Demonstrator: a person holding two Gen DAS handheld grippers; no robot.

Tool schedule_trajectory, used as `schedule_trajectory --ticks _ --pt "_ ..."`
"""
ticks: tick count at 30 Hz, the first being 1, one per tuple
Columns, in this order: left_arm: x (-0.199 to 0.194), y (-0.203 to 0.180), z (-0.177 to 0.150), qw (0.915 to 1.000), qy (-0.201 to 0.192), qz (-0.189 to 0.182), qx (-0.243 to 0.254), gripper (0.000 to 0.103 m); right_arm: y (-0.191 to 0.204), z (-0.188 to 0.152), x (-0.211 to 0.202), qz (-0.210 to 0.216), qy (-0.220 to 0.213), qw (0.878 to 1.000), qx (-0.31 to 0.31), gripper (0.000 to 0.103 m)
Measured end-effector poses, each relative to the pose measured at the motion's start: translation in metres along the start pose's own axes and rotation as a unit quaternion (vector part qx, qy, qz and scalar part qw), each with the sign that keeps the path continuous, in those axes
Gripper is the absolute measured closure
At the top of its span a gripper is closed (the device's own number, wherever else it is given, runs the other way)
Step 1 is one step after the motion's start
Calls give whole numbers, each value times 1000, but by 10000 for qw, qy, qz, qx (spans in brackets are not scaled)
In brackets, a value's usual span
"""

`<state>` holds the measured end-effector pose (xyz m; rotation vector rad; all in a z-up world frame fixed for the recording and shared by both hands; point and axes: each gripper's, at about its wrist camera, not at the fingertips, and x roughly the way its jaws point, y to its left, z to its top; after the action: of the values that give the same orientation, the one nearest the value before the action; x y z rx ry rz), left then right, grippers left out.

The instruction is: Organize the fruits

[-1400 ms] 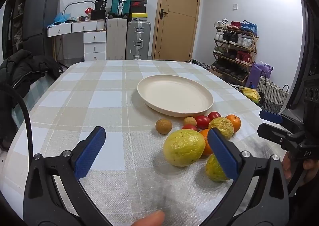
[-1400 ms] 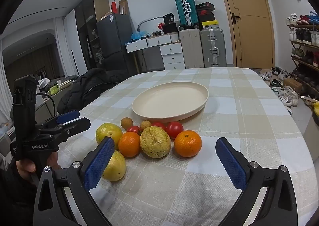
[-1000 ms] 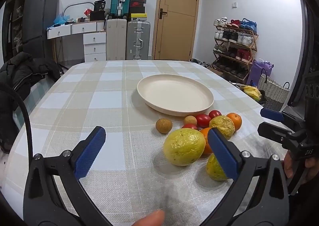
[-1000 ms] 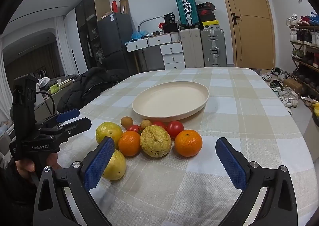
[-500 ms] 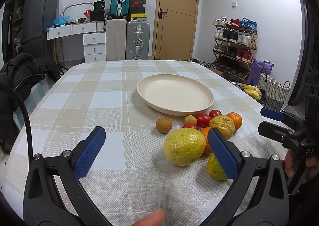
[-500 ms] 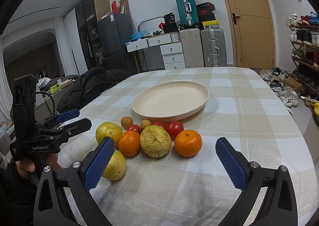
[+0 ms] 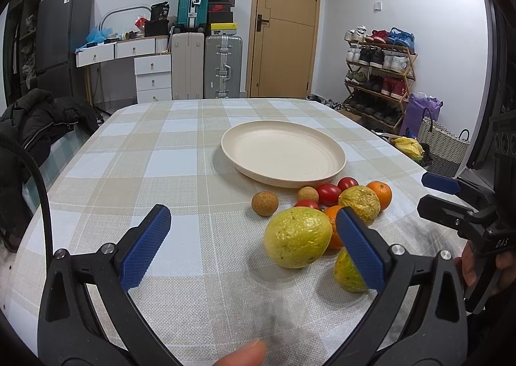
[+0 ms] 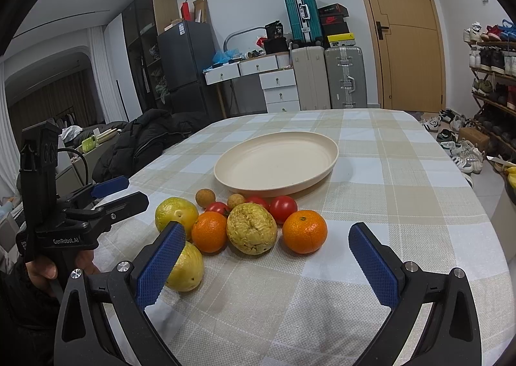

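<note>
We count nine fruits bunched on the counter just in front of the plate: three yellow-green ones, two oranges, three tomatoes, two small brown ones. Both the left hand-held gripper and the right hand-held gripper are spread wide, holding nothing. Only the left view shows a fingertip.

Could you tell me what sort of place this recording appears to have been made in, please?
Most likely a lived-in home, perhaps a dining area near the entrance: a table with a checked cloth, a shoe rack full of shoes beside the door, and suitcases stacked against the wall.
</note>
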<state>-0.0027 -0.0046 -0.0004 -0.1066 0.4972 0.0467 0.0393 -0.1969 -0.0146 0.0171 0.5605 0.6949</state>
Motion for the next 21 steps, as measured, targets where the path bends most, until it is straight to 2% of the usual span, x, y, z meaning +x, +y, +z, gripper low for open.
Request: schedule_trajectory --ticks 21 --pt "-1 1 2 10000 -12 23 26 1 0 1 0 0 -8 10000 24 0"
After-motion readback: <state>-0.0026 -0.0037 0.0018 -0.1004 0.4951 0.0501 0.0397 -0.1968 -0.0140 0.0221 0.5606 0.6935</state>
